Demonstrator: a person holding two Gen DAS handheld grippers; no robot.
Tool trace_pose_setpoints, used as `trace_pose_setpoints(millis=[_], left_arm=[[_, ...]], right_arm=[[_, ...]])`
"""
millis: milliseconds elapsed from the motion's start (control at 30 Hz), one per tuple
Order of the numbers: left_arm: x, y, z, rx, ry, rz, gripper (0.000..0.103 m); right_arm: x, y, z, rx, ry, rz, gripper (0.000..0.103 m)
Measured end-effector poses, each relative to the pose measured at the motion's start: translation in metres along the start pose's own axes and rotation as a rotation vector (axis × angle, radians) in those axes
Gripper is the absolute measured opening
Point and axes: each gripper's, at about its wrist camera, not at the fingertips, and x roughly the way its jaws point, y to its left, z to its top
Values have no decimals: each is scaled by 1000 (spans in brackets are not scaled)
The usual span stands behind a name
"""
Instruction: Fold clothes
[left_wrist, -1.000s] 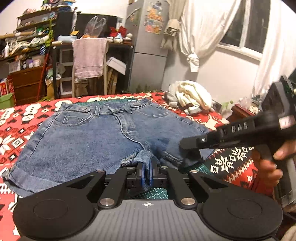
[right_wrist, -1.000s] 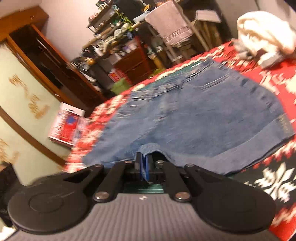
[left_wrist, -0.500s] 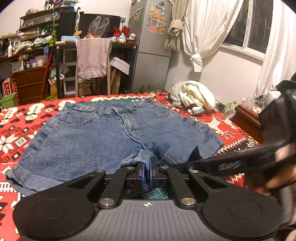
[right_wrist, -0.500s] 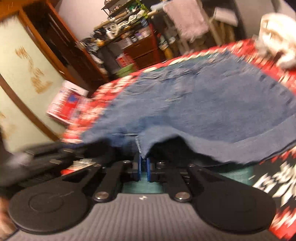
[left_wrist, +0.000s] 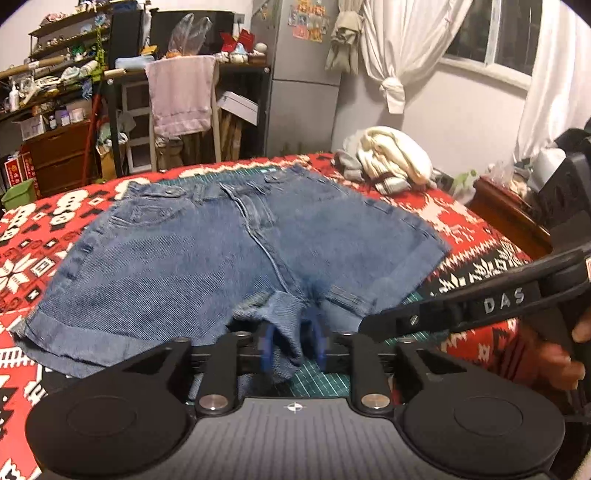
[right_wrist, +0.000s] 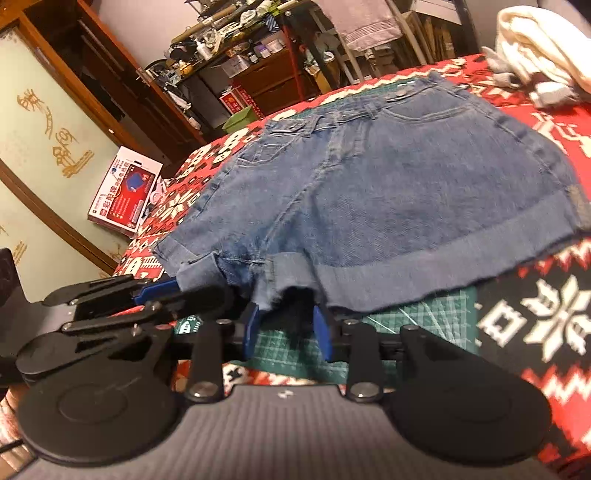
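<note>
Shorts (left_wrist: 229, 258) of blue denim lie flat on the red patterned blanket (left_wrist: 40, 236), hems near the cameras, waistband toward the far shelves. Left gripper (left_wrist: 291, 345) stands apart around the crotch fold. Right gripper (right_wrist: 288, 328) stands apart at the hem. Farther, upper right, a pile of clothes (left_wrist: 391, 158).

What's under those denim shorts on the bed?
Under the denim shorts a green grid mat peeks out at the near hem, on the red patterned blanket. Anything further beneath is covered.
</note>
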Motion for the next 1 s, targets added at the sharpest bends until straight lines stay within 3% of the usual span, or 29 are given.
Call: trace_pose_setpoints(millis=[100,167,333,367,500,600,733,1000], left_arm=[[1,-10,-5,32,10,0,41],[2,-16,-8,54,17,4,50],[11,-31,-11,83,70,11,53],[11,-31,-11,82,77,9,53],[12,-32,-11,79,131,24,41],[10,-30,-14,52,166,21,40],[9,-39,-21,68,206,23,39],[39,-53,-13,73,201,53,42]], right_arm=[[-18,-9,-1,-8,-28,-57,37],[-32,-20,1,-14,-64,-139,36],[-47,-47,5,-153,-108,-509,36],[-48,-53,6,-170,-113,-547,36],[-47,-82,15,-176,-128,-605,33],[-44,-96,20,-191,-113,-621,26],[-31,-112,22,-191,-86,-607,26],[-42,-119,22,-192,-159,-595,25]])
